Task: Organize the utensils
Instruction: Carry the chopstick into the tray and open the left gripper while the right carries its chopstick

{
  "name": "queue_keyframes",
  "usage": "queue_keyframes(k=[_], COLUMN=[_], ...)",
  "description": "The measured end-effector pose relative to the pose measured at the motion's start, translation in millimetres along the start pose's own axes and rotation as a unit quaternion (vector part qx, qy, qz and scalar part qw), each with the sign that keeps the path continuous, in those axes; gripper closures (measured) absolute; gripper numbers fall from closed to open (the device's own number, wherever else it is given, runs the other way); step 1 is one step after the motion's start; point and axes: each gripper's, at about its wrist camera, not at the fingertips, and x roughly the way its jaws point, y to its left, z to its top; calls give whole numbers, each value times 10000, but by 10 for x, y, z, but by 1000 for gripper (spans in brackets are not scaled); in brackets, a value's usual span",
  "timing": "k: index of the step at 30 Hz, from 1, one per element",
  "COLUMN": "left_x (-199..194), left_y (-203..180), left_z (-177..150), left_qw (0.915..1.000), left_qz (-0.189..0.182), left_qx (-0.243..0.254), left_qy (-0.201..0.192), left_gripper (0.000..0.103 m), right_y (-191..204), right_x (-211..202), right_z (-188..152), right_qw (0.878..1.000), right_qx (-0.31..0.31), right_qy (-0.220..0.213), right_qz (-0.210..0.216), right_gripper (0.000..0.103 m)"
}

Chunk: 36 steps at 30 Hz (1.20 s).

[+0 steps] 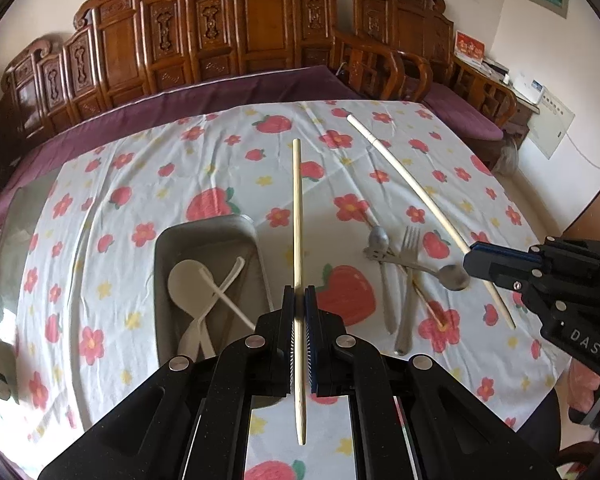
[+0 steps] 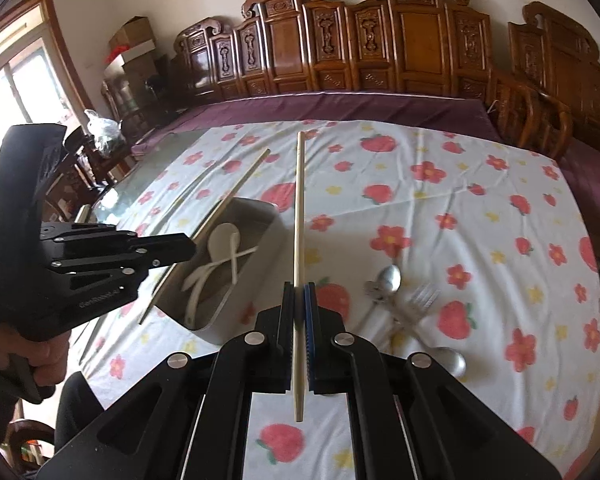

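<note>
The desk (image 1: 112, 216) wears a strawberry-and-flower cloth (image 1: 228, 160); on it sits a grey tray (image 1: 168, 248) (white plastic spoons (image 1: 188, 280) inside); right of the tray lie a fork (image 1: 408, 280) and two metal spoons (image 1: 380, 248), crossed and touching.

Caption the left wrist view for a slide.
Left gripper clamps one chopstick above the tray of white spoons.

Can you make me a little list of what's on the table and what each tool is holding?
left tool: shut on a chopstick
right tool: shut on another chopstick
tray: grey, holds white plastic spoons
beside tray: metal fork, metal spoons, lying crossed on the cloth
tablecloth: white with red flowers and strawberries
behind table: carved wooden bench
</note>
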Motion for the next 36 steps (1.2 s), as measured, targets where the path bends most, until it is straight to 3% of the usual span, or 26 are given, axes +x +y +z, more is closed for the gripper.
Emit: queue_keyframes(k=[17,23,31,36], left_x=[475,638,709,630], left_y=[844,929,1057,1102], left_z=[-248,-306,-314,-334], left_qw=[9979,9971,9964,9970], left_qz=[-133,-225,-224,-208], left_qx=[-531,-485,-654,-651], left_qy=[354,537,483,371], left_gripper=[99,99,98,84], right_y=[537,633,708,751], right_x=[717,891,1048,1109], right_z=[-21,-1,42,87], right_qw=[9989,9982,9979,9979], right_qx=[-62,-89,-129,-166], right_qy=[393,518,575,584], right_qz=[262,281,252,241], right_gripper=[97,97,97,97])
